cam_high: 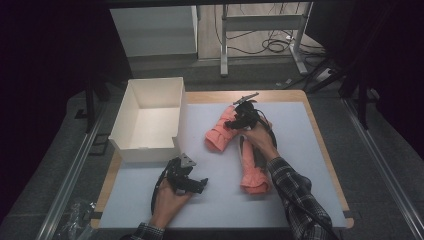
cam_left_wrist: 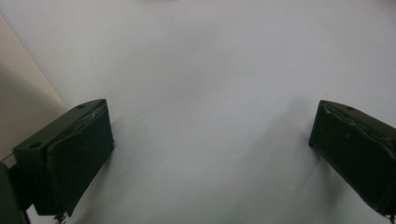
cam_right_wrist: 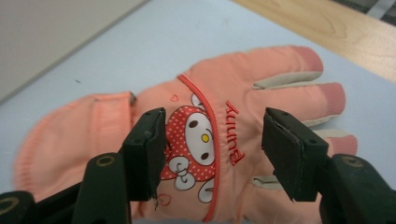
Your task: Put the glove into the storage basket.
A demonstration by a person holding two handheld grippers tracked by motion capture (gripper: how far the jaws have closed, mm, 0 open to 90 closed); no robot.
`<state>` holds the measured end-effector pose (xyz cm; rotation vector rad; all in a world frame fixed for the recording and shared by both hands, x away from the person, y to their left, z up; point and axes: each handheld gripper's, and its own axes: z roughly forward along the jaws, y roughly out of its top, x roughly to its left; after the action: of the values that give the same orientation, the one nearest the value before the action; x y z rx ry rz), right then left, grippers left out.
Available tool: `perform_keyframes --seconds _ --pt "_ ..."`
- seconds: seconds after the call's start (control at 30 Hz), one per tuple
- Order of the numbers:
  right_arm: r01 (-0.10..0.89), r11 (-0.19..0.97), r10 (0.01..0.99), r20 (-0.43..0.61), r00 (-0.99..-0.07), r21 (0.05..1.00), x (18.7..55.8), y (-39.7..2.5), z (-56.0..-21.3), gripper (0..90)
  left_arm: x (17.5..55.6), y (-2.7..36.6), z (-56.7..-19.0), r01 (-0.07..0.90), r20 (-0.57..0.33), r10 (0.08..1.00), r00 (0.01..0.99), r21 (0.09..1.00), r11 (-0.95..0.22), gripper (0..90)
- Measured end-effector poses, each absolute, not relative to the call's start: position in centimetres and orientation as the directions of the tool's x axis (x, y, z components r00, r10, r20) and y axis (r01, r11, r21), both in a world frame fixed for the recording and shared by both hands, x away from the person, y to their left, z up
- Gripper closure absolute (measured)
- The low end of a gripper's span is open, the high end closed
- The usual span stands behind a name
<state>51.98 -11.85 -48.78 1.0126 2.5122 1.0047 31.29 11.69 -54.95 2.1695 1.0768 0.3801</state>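
Left gripper (cam_high: 192, 184) jaws spread over bare mat (cam_high: 210, 205), right gripper (cam_right_wrist: 212, 149) jaws apart above pink glove (cam_right_wrist: 201, 135), glove fingers pointing toward table's far edge, cuff nearer the person.

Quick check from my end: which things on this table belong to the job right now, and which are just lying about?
In the job:
- glove under the right claw, open over it
- second glove
- white box
- left claw, open over the bare mat

Lying about:
- cables on the floor
- plastic wrap by the rail

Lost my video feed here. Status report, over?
Right hand-held gripper open, poised over pink glove. Left hand-held gripper open, idle above the white mat. Second pink glove and white box nearby; nothing in the way.
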Motion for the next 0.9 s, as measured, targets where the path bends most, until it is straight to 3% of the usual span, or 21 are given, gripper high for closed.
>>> perform_keyframes --seconds 0.2,0.23,0.27,0.3,0.33,0.37,0.43,0.9 --pt "0.543 0.546 0.684 0.035 -0.729 0.638 52.9 -11.1 -50.0 45.9 31.3 11.7 -54.9 0.589 -0.036 0.787 0.616 0.683 -0.431 0.0" --pt "0.551 0.543 0.684 0.046 -0.728 0.633 53.0 -11.0 -50.2 50.7 31.3 11.7 -54.9 0.589 -0.036 0.787 0.616 0.683 -0.431 0.0" --pt "0.561 0.539 0.673 0.079 -0.735 0.629 53.1 -11.1 -50.3 64.2 31.3 11.7 -54.9 0.590 -0.036 0.787 0.616 0.683 -0.430 0.0" --pt "0.569 0.533 0.673 0.094 -0.734 0.625 53.2 -11.1 -50.3 70.1 31.3 11.7 -54.9 0.590 -0.037 0.787 0.616 0.683 -0.430 0.0" --pt "0.569 0.533 0.673 0.094 -0.734 0.625 53.2 -11.1 -50.3 70.1 31.3 11.7 -54.9 0.590 -0.037 0.787 0.616 0.683 -0.430 0.0" --pt "0.585 0.525 0.675 0.116 -0.728 0.618 53.3 -11.2 -50.2 77.9 31.3 11.7 -54.9 0.590 -0.037 0.787 0.616 0.683 -0.430 0.0" --pt "0.578 0.533 0.671 0.109 -0.734 0.618 53.3 -11.3 -50.1 83.1 31.3 11.7 -54.9 0.589 -0.036 0.787 0.616 0.684 -0.431 0.0" --pt "0.528 0.542 0.647 0.076 -0.759 0.654 52.1 -12.1 -47.8 86.6 31.3 11.7 -54.9 0.590 -0.035 0.787 0.616 0.682 -0.432 0.0"
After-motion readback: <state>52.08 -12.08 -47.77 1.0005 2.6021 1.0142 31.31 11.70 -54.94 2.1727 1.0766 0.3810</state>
